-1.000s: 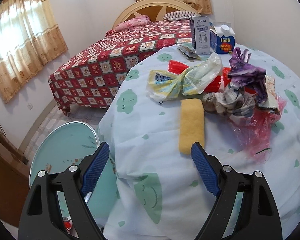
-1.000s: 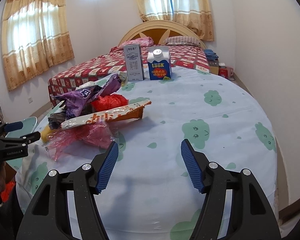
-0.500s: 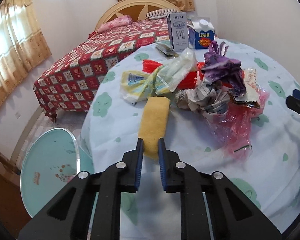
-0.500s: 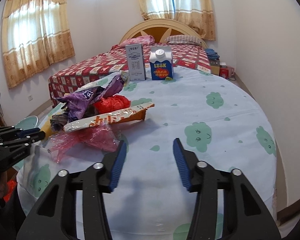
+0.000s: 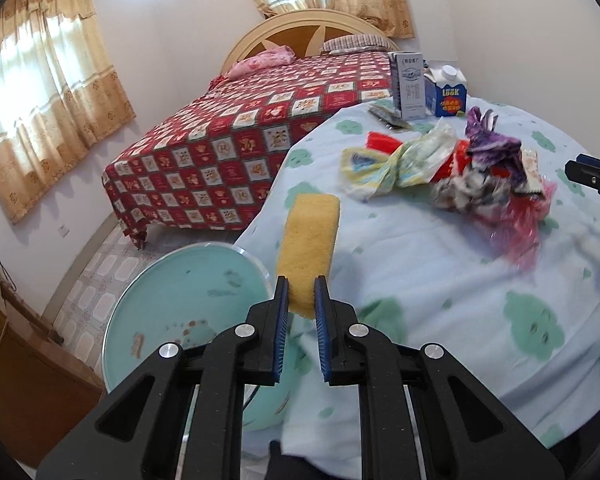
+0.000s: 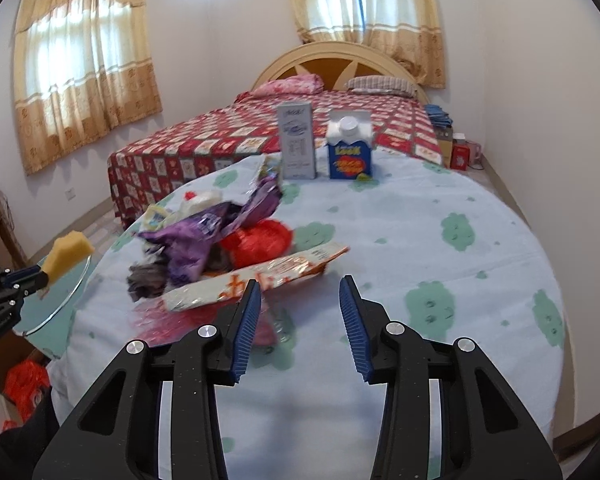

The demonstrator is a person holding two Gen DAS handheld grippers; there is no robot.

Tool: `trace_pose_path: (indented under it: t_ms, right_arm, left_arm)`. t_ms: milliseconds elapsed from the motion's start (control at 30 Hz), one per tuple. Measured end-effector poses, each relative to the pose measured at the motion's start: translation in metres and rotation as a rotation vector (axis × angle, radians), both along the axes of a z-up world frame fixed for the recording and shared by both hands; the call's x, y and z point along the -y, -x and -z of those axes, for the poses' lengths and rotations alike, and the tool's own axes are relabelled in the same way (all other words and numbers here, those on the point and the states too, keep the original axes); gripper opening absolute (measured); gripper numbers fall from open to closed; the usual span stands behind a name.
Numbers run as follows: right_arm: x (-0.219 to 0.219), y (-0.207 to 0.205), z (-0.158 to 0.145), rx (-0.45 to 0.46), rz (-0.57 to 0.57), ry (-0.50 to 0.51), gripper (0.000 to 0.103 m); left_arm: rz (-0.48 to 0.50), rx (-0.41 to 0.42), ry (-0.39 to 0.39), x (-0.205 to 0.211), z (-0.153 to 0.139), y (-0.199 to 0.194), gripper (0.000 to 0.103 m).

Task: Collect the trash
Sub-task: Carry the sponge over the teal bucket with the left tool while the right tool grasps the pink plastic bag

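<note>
The left gripper (image 5: 301,296) is clamping the yellow sponge (image 5: 310,240) in narrow fingers, lifting it beside the table (image 5: 440,280) edge. The right gripper (image 6: 296,312), fingers half open and empty, is hovering near the wrapper pile (image 6: 236,248). Next: carrying the sponge to a bin.

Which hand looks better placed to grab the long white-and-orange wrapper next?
The right: its tongs stand open just before the wrapper, while the left tongs are shut on the yellow sponge.
</note>
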State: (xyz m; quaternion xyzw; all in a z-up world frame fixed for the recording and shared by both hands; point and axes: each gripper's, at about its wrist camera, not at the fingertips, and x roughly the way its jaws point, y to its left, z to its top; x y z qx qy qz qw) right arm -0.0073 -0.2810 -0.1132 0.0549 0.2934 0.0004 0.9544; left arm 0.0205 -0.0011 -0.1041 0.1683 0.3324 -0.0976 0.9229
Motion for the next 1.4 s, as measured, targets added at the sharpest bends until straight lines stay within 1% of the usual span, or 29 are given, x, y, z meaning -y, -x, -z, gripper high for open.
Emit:
trace_pose_path:
  t_ms: [100,233,267,333,367,400,433,467,500,667,700,733,767,800,833,900,933,967,1000,1067,1133,1233,1400]
  right_arm:
    - [-0.011,-0.002,0.004,-0.025,-0.033,0.003,0.042]
    - [-0.025,-0.009,0.009,-0.066,-0.086,0.001,0.044]
    - [-0.028,-0.012,0.011,-0.08,-0.094,0.012,0.044]
    - [-0.028,-0.016,0.014,-0.095,-0.104,0.001,0.043]
    - [-0.028,-0.017,0.015,-0.107,-0.118,-0.015,0.04]
    - [-0.03,-0.018,0.016,-0.119,-0.146,-0.027,0.022]
    - [-0.032,-0.018,0.016,-0.119,-0.155,-0.02,0.008]
    - [-0.035,-0.015,0.014,-0.11,-0.161,-0.007,0.006]
    - [-0.037,-0.013,0.012,-0.106,-0.17,-0.009,0.001]
    - [-0.045,-0.005,0.008,-0.092,-0.185,0.009,0.001]
    - [-0.044,-0.003,0.007,-0.085,-0.174,0.01,0.003]
    - [-0.041,-0.002,0.006,-0.072,-0.158,0.007,0.017]
    - [-0.037,-0.001,0.005,-0.067,-0.143,-0.002,0.027]
    - [-0.034,-0.003,0.005,-0.065,-0.129,-0.004,0.04]
    - [-0.03,-0.006,0.005,-0.066,-0.109,0.003,0.04]
    - [-0.026,-0.015,0.007,-0.082,-0.113,-0.011,0.041]
    - [-0.025,-0.025,0.014,-0.117,-0.135,-0.032,0.044]
    - [-0.023,-0.03,0.017,-0.132,-0.147,-0.045,0.044]
    - [-0.022,-0.035,0.021,-0.137,-0.161,-0.068,0.045]
    - [-0.024,-0.038,0.023,-0.159,-0.201,-0.086,0.032]
    - [-0.028,-0.033,0.021,-0.15,-0.214,-0.084,0.025]
    - [-0.033,-0.023,0.015,-0.129,-0.211,-0.078,0.022]
    - [-0.042,0.001,-0.007,-0.046,-0.223,-0.112,0.021]
  left_arm:
    - [-0.009,-0.008,0.013,-0.011,0.003,0.003,0.013]
    - [-0.009,-0.009,0.02,-0.013,0.005,0.004,0.013]
    - [-0.008,-0.009,0.02,-0.013,0.006,0.004,0.013]
    - [-0.01,-0.009,0.023,-0.013,0.005,0.004,0.013]
    - [-0.011,-0.008,0.025,-0.013,0.005,0.004,0.013]
    - [-0.013,-0.006,0.027,-0.014,0.004,0.004,0.013]
    - [-0.016,-0.001,0.03,-0.016,0.002,0.005,0.013]
    - [-0.019,0.004,0.033,-0.017,0.0,0.005,0.013]
    - [-0.021,0.007,0.035,-0.02,-0.002,0.005,0.013]
    - [-0.035,0.031,0.044,-0.028,-0.013,0.01,0.013]
    - [-0.037,0.033,0.047,-0.029,-0.015,0.01,0.013]
    - [-0.039,0.035,0.048,-0.032,-0.017,0.011,0.013]
    - [-0.043,0.039,0.048,-0.035,-0.018,0.011,0.013]
    - [-0.048,0.041,0.05,-0.037,-0.018,0.011,0.013]
    - [-0.053,0.04,0.052,-0.039,-0.018,0.009,0.013]
    - [-0.065,0.035,0.053,-0.041,-0.016,0.006,0.013]
    - [-0.067,0.032,0.053,-0.043,-0.015,0.005,0.013]
    - [-0.07,0.027,0.051,-0.044,-0.013,0.004,0.013]
    - [-0.072,0.024,0.049,-0.045,-0.011,0.004,0.013]
    - [-0.075,0.015,0.052,-0.046,-0.01,0.003,0.013]
    - [-0.076,0.025,0.049,-0.048,-0.012,0.004,0.013]
    - [-0.083,0.036,0.054,-0.05,-0.014,0.005,0.013]
    - [-0.087,0.06,0.059,-0.054,-0.024,0.012,0.013]
